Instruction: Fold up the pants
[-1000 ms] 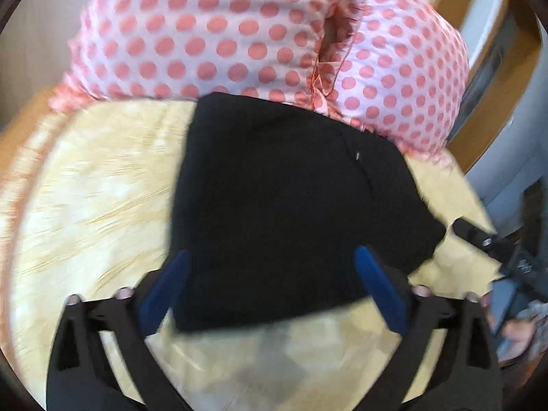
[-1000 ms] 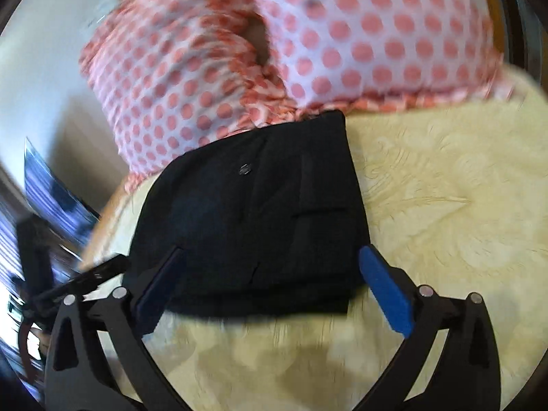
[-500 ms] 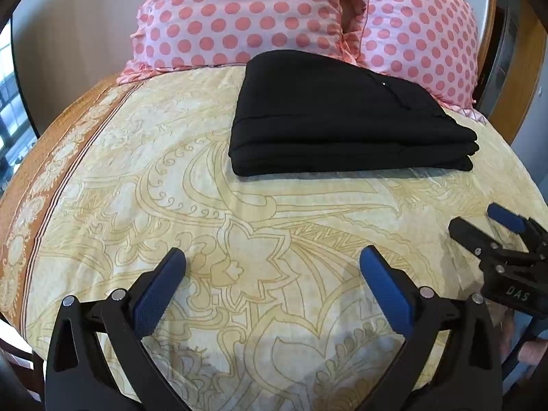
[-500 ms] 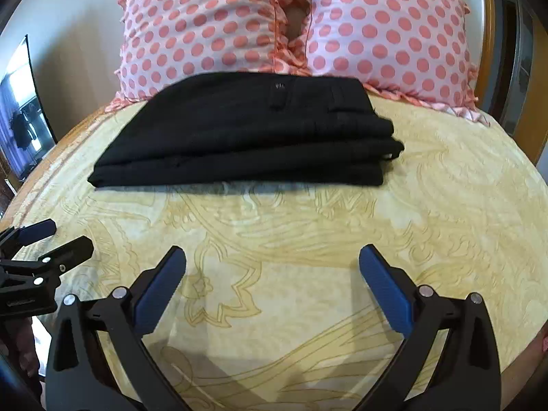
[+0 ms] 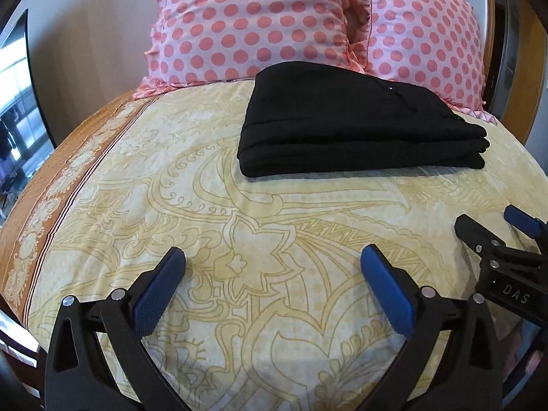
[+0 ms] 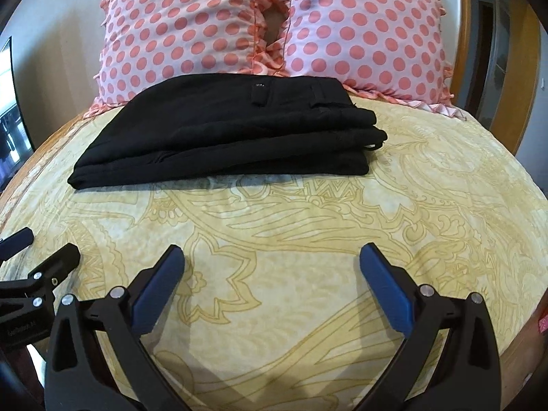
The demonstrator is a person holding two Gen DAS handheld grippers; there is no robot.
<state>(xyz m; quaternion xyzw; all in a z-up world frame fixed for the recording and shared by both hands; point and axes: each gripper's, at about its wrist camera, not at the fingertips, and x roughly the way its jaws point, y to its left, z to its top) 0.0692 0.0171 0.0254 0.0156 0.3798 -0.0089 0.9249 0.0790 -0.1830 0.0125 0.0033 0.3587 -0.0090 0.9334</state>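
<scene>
Against the two polka-dot pillows [image 6: 267, 30], the black pants [image 6: 226, 130] are lying as a compact stack of several layers on the yellow patterned bedspread [image 6: 308, 222], the waistband and a belt loop showing on the top layer and the far edge of the stack touching the pillows. Both tools are hovering on the near side of the pants, well apart from them and over bare bedspread. The left gripper [image 5: 274, 287] is spreading its blue pads wide with nothing between them, and the right gripper [image 6: 270, 281] is doing the same, empty and released; each is also showing at the edge of the other's view, side by side. Judging by how the stack is sitting, the folding is looking finished or very nearly so. The risk from here is lying in any further touch: on the side of the pants away from the left gripper, the layer ends are stepping out unevenly, so a pad catching one layer could be dragging it off the pile and undoing the fold. The soft bedspread could also be bunching under a push and tilting the stack.
</scene>
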